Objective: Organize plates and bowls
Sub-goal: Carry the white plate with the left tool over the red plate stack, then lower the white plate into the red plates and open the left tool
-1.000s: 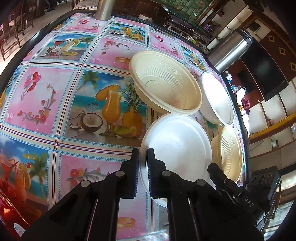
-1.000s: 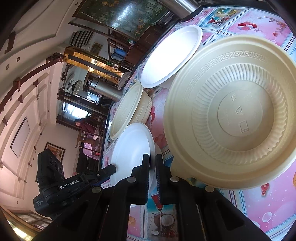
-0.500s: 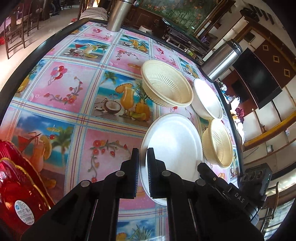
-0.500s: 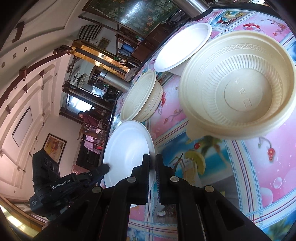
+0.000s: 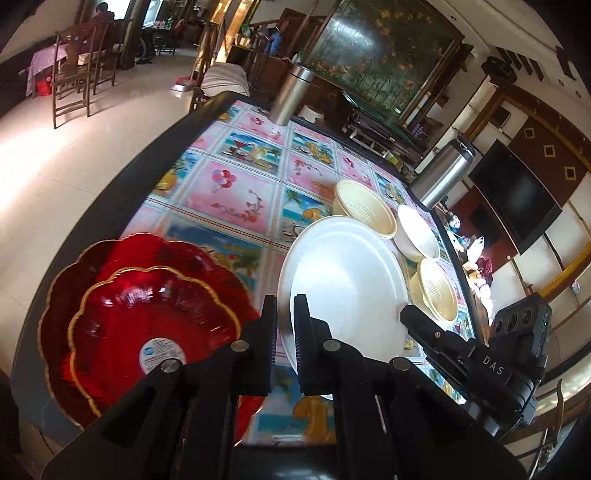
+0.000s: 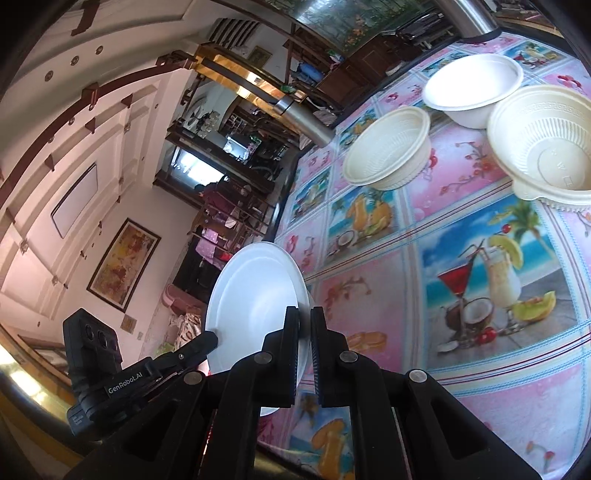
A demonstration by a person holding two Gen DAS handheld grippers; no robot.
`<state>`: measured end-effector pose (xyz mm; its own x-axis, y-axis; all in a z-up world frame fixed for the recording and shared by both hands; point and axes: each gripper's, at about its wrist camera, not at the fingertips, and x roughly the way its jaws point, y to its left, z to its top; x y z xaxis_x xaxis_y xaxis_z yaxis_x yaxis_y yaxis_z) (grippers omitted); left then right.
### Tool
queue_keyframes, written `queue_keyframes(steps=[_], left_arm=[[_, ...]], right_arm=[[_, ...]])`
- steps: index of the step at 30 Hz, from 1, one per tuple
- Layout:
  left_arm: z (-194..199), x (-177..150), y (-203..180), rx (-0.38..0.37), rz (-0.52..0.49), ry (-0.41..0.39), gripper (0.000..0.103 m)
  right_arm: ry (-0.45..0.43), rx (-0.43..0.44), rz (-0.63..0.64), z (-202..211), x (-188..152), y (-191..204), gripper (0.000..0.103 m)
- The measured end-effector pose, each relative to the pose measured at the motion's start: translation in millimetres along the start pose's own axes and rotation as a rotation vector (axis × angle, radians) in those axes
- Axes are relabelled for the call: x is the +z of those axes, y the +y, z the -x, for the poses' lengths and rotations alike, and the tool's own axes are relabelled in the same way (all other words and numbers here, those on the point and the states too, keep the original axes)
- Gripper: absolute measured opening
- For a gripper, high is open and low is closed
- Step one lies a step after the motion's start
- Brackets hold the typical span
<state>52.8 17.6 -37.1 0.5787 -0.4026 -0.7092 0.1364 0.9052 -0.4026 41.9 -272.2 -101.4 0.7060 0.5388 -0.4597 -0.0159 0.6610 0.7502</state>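
Observation:
A white plate (image 5: 343, 280) hangs lifted and tilted over the patterned table (image 5: 240, 192), held at two edges. My left gripper (image 5: 284, 306) is shut on its near rim. My right gripper (image 6: 304, 317) is shut on the opposite rim of the white plate (image 6: 251, 295). Two red glass plates with gold rims, the small red plate (image 5: 147, 317) stacked on the large red plate (image 5: 70, 266), lie at the table's near left corner beside the left gripper. A cream bowl (image 5: 364, 206), a white bowl (image 5: 417, 236) and a second cream bowl (image 5: 437, 291) stand behind the white plate.
Two steel flasks stand on the table, one flask (image 5: 291, 96) at the far edge and the other flask (image 5: 443, 173) near the bowls. The table's dark rim (image 5: 122, 192) curves along the left. A person (image 5: 92, 33) sits at a distant table among chairs.
Both grippers have risen and drawn back from the bowls with the white plate between them. The red plates have come into the left wrist view at lower left.

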Motion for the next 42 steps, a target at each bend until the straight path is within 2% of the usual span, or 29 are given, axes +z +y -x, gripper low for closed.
queue_keyframes(steps=[7,11,18,27,36,42], left_arm=[[34.1,-15.5,53.9,0.085,0.068,-0.047,0.007],[33.0,-28.2,78.5,0.115,0.099,-0.017,0.007],[14.2,-41.2,109.2,0.136,0.16,0.048,0.008],[11.4,-42.5,111.6,0.15,0.146,0.049,0.008],[4.2,-47.9,109.6,0.213,0.115,0.047,0.009],[4.1,-50.1,100.7,0.276,0.049,0.029,0.01]], right_arm=[[0.094,0.042,0.11,-36.1,-25.0,60.8,0.007],[0.164,0.037,0.148,-61.4,-47.3,78.3,0.007],[0.252,-0.006,0.166,-94.6,-74.3,83.3,0.007],[0.27,-0.032,0.176,-108.9,-81.4,83.4,0.007],[0.284,-0.05,0.182,-116.1,-82.9,82.7,0.007],[0.275,-0.062,0.217,-117.6,-83.6,88.2,0.01]])
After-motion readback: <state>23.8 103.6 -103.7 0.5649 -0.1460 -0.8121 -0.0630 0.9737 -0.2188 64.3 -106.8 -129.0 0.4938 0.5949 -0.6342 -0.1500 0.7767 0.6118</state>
